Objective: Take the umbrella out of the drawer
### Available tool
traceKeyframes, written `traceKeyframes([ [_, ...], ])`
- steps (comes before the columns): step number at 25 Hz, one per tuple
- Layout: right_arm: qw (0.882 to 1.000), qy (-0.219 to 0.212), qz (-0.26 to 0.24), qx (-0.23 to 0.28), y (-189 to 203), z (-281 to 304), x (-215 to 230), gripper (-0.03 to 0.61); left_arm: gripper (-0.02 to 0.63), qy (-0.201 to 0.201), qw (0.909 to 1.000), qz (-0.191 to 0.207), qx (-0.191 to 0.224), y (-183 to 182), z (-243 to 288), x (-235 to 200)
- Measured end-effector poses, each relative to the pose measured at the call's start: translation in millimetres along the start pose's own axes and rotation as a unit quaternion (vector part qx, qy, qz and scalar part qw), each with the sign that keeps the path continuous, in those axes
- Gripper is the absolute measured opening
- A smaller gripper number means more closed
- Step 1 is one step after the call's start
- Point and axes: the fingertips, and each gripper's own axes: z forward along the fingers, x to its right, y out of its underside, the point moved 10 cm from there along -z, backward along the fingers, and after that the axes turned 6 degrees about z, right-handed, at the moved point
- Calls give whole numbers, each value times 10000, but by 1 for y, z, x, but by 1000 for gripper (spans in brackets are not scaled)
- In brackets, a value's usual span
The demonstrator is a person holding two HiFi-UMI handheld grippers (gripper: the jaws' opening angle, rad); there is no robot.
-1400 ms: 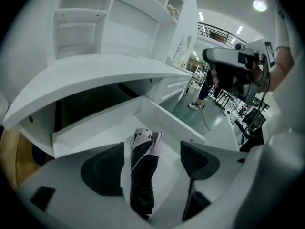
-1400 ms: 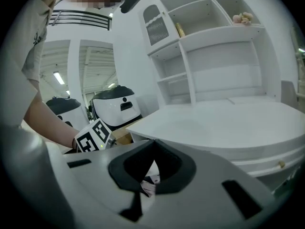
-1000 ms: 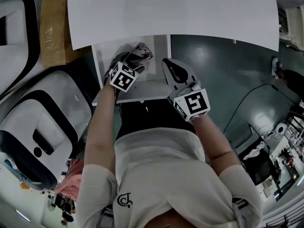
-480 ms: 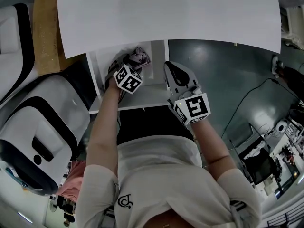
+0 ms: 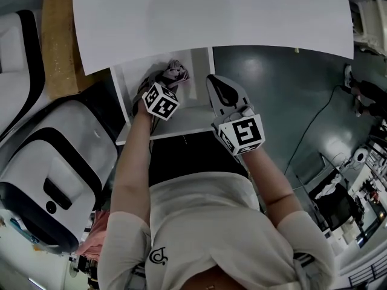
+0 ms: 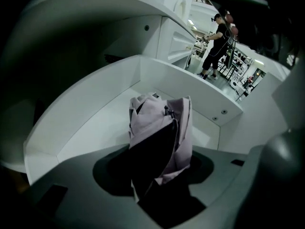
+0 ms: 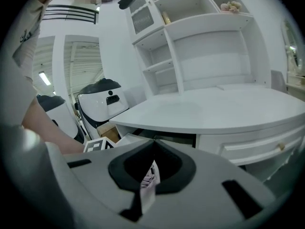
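A folded lilac umbrella lies in the open white drawer under the desk top. My left gripper reaches steeply down into the drawer over it. In the left gripper view the umbrella stands between the jaws of the left gripper, which are closing, and its fabric fills the gap from side to side. My right gripper hangs shut and empty beside the drawer's right front corner. Through the slit of the right gripper a strip of lilac fabric shows beyond.
A big white and black machine stands close on the left, with a cardboard sheet behind it. Dark floor lies to the right. The desk carries a shelf unit and a closed drawer. A person stands far off.
The left gripper's marker cube has rolled slightly over the umbrella and sits a little deeper in the drawer. The right gripper stays where it was.
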Motion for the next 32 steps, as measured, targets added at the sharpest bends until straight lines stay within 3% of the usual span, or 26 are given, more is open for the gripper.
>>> traceKeyframes([
  [7, 9995, 228, -39, 214, -16, -11, -22, 6, 247, -159, 9980, 200, 585, -5, -39, -1],
  [19, 9948, 607, -239, 783, -68, -40, -64, 6, 244, -381, 9835, 300, 1744, -27, -141, 3],
  [27, 9929, 512, -272, 1034, -98, -65, -80, 6, 244, -831, 9562, 69, 2806, -53, -238, 1],
  [32, 9912, 323, -499, 1180, -117, -72, -90, 6, 247, -1117, 9286, -128, 3536, -62, -298, 1],
])
